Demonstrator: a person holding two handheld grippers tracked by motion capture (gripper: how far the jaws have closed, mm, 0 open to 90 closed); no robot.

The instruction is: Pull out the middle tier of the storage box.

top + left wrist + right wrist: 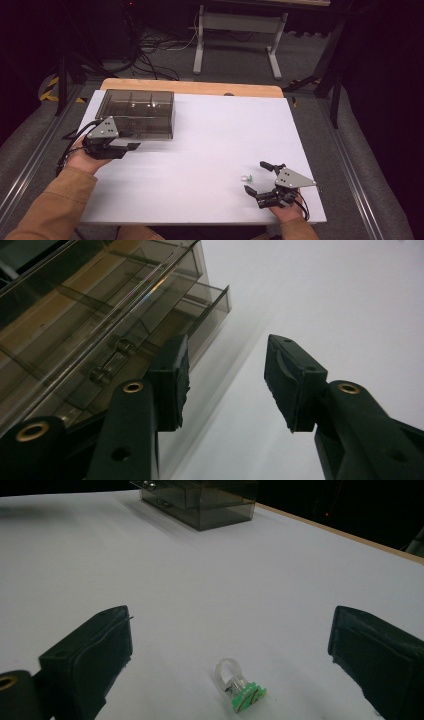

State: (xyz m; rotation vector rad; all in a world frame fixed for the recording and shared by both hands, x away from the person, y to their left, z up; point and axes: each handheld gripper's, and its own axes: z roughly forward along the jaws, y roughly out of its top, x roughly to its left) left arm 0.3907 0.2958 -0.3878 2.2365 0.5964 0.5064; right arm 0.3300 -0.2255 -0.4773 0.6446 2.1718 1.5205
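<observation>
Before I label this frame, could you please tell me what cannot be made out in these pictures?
- Ring: too small in the high view to tell its shape; its green top's design stays unclear in the right gripper view.
- Box: smoky walls obscure its contents in the high view; cut off by the frame edges in the left gripper view.
- Left gripper: its jaw gap is too small to see in the high view.

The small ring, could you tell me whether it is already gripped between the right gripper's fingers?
No, the ring lies on the white table in the open gap between the fingers.
</observation>
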